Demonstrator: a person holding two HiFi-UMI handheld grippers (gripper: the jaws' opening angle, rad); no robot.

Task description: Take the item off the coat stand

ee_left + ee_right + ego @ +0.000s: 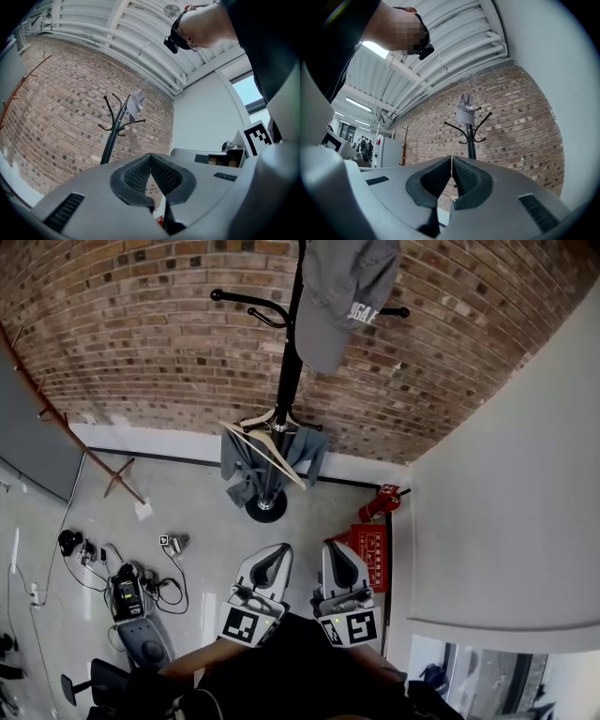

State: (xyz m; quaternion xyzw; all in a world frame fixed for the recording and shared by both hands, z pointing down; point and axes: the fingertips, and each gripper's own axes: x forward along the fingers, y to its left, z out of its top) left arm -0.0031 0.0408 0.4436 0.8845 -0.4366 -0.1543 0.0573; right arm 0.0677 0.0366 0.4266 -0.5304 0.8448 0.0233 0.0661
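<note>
Both grippers low and near me, side by side, well apart from the stand. My left gripper has its fingers closed, tips touching, nothing between them. My right gripper is the same: fingers pressed together and empty.

The black coat stand stands far ahead, centre of the head view, against the brick wall, with its round base on the grey floor. The grey cap is on the stand's top, hanging over an upper hook to the right of the pole. It has white lettering that I can't read. It shows in both gripper views too, on the stand's top, far beyond the fingertips.

Lower on the stand a wooden hanger sits tilted, with a grey garment bunched around the pole just above the base.

A red box is on the floor right of the stand, close by the white wall, and a red item lies just behind it. Cables and small devices lie on the floor to the left.
</note>
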